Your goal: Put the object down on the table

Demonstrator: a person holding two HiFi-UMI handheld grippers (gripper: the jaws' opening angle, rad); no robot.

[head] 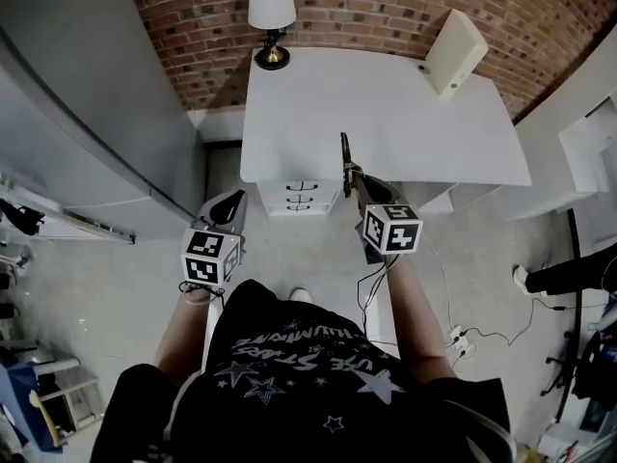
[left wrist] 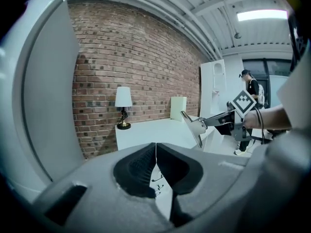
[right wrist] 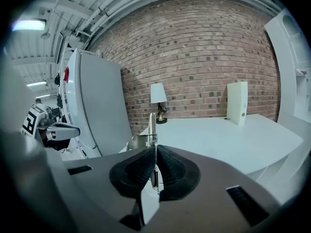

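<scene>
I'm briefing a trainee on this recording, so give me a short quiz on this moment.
1. True or false: the left gripper has something between its jaws.
2. Pick one. The right gripper is shut on: A) a cup, B) a flat metal tool, C) a sponge.
3. Fill in the blank: in the head view, the lamp stands at the far ___ corner of the white table.

Key: 1 false, its jaws are together with nothing between them. 2 B. 3 left.
</scene>
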